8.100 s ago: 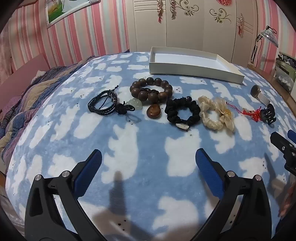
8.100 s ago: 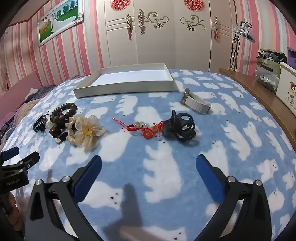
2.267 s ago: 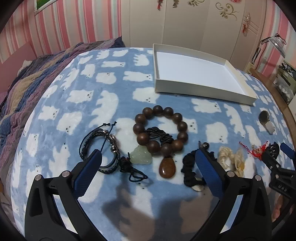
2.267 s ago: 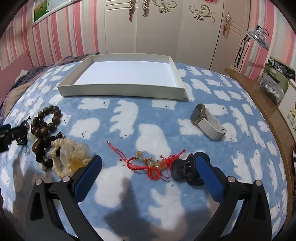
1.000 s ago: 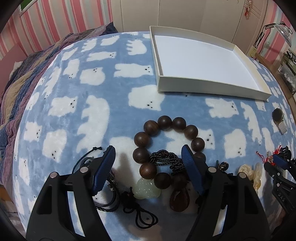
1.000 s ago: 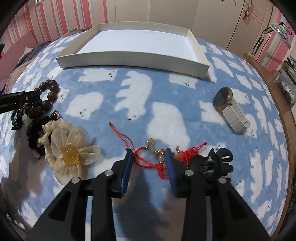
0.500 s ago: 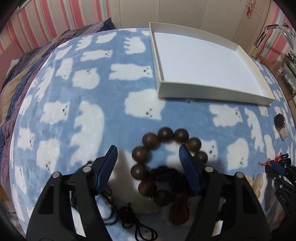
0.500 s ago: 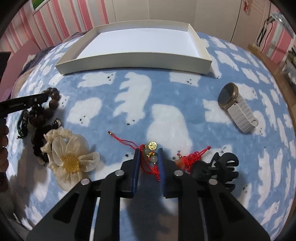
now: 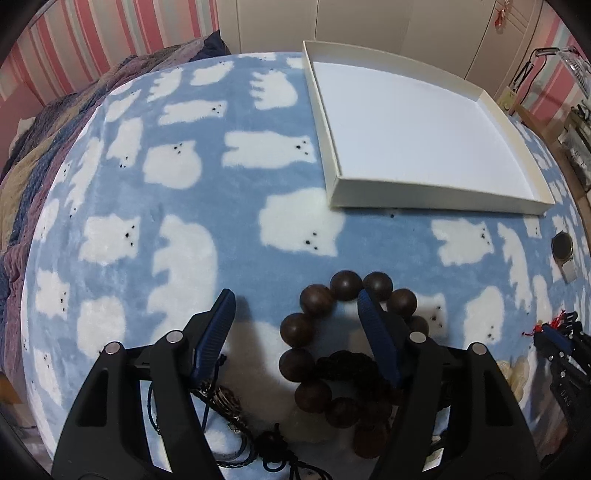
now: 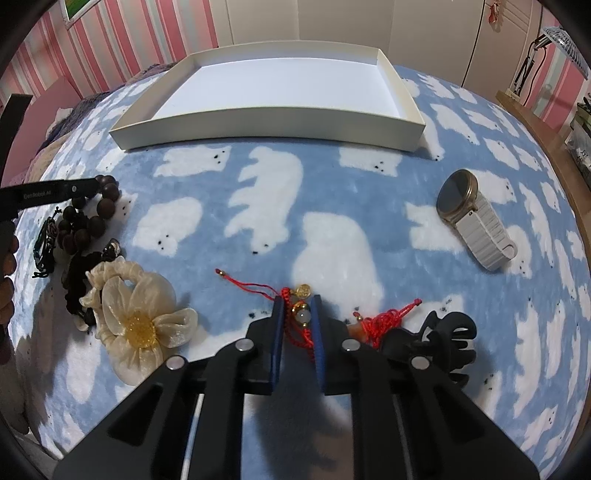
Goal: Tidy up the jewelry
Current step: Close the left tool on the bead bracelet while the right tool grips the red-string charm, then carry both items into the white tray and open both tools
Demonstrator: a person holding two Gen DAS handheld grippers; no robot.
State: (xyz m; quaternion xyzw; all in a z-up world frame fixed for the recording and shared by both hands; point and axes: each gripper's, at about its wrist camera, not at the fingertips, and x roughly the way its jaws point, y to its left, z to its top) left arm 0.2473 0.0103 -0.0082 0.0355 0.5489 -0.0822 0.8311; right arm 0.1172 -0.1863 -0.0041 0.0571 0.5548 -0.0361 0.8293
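Red cord bracelet (image 10: 295, 325), right claw (image 10: 297, 303) newly clamped

Blue blanket (image 10: 332, 192) with white bear shapes covers the bed. Striped patchwork quilt (image 9: 22, 166) at 9 o'clock in the left view. Pink striped wall (image 9: 92, 40) at 11, white wardrobe doors (image 10: 332, 22) at 12. Wooden ledge (image 10: 546, 147) at 3 in the right view.

A blue blanket (image 10: 332, 177) patterned with white bears is showing under a red cord bracelet (image 10: 295, 314) and white tray (image 10: 266, 123) at twelve o'clock.
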